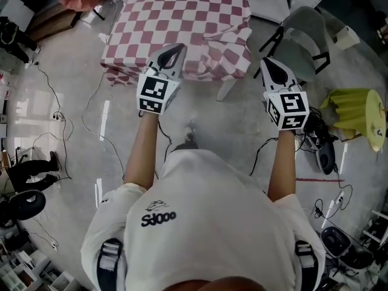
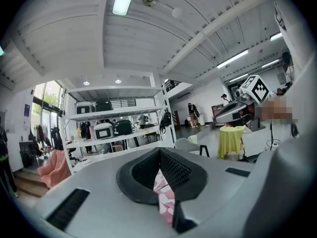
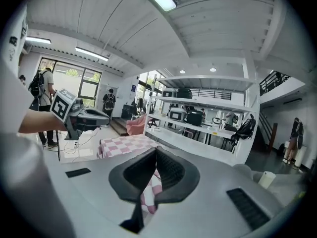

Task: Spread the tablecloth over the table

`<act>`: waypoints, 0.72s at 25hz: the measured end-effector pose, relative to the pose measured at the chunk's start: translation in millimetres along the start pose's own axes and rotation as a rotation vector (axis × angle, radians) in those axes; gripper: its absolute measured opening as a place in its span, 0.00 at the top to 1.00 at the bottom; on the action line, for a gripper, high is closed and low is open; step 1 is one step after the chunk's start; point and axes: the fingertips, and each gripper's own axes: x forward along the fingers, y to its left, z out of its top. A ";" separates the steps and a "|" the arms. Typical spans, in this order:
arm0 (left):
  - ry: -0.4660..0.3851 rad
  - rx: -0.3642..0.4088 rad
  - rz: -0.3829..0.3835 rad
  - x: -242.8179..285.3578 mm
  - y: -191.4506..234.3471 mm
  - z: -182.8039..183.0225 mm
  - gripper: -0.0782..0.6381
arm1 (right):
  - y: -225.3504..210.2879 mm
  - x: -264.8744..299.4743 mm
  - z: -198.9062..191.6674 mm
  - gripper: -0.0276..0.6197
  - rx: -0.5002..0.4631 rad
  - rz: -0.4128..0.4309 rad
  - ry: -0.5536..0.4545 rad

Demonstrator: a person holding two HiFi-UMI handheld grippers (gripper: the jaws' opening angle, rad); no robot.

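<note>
Head view: left claw (image 1: 176,47), right claw (image 1: 267,61) clamp tablecloth (image 1: 182,18), probably corners.

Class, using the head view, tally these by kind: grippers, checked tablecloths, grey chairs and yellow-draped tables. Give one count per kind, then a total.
grippers: 2 (left gripper, right gripper)
checked tablecloth: 1
grey chair: 1
yellow-draped table: 1
total: 5
</note>
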 end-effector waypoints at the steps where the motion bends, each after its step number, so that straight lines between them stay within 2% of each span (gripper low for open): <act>1: 0.000 -0.001 -0.009 7.3 6.0 -1.3 0.85 | -2.1 9.4 1.0 0.92 0.004 -0.001 0.008; 13: 0.047 -0.055 -0.081 74.3 69.8 -43.9 0.85 | -8.7 115.8 -9.2 0.91 0.014 0.016 0.102; 18: 0.096 -0.091 -0.072 90.5 79.9 -69.8 0.85 | -12.4 147.7 -24.9 0.87 0.031 0.058 0.123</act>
